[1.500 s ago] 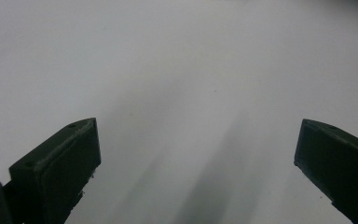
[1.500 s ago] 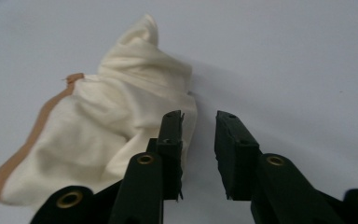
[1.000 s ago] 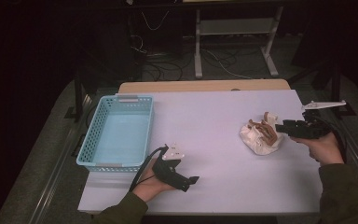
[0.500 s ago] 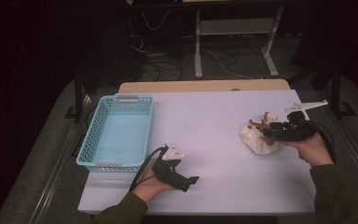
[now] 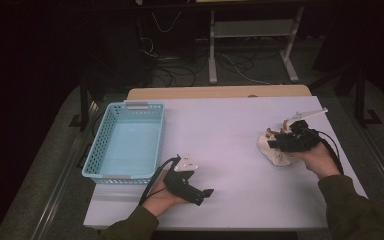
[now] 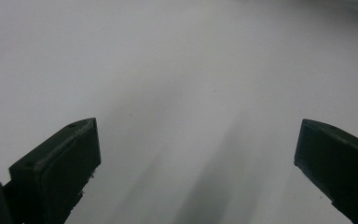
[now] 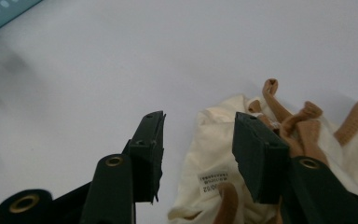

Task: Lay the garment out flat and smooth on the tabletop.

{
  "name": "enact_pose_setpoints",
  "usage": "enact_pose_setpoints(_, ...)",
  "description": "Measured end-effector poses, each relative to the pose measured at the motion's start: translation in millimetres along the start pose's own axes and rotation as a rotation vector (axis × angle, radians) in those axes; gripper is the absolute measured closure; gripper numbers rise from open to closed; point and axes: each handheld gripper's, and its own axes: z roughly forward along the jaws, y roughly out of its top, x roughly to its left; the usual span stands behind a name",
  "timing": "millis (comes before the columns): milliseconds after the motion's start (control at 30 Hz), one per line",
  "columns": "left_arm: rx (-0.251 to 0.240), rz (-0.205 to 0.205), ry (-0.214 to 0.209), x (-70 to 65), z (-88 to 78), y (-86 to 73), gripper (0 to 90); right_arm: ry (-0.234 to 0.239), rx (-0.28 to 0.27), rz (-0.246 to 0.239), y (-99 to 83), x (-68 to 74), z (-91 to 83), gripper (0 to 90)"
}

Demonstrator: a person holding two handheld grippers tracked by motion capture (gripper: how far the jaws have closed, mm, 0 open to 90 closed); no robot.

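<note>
Right hand-held gripper (image 7: 198, 140) over cream cloth bundle (image 7: 214, 158) on counter (image 5: 230, 130), jaws just closing, part apart, straddling cloth edge, not clamped, left hand-held gripper (image 6: 196, 154) jaws wide apart, nothing between, blue basket (image 5: 127, 142) beyond it.

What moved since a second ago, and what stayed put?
The right gripper slid left across the table, from beside the cream cloth bundle to over it. Its jaws have just been closing a little, with the bundle's edge between them but not yet pinched. The left gripper, the blue basket and the bundle stayed where they were.
</note>
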Motion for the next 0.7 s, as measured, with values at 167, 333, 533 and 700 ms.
enact_pose_setpoints(167,0.001,0.004,-0.001,0.3,-0.2,0.3,0.0,-0.018,0.029,-0.004,0.5,-0.1,11.7,53.1)
enact_pose_setpoints(333,0.001,0.002,0.001,0.3,-0.5,0.4,0.0,-0.043,0.062,-0.011,-0.6,-1.6,22.6,53.5)
enact_pose_setpoints(533,0.012,0.017,-0.002,0.9,-1.1,0.6,0.0,-0.071,0.088,-0.033,-2.6,-1.3,30.1,52.8)
enact_pose_setpoints(700,0.011,0.014,-0.002,0.5,-1.0,0.7,0.0,-0.092,0.099,-0.051,-2.9,-1.4,37.6,53.6)
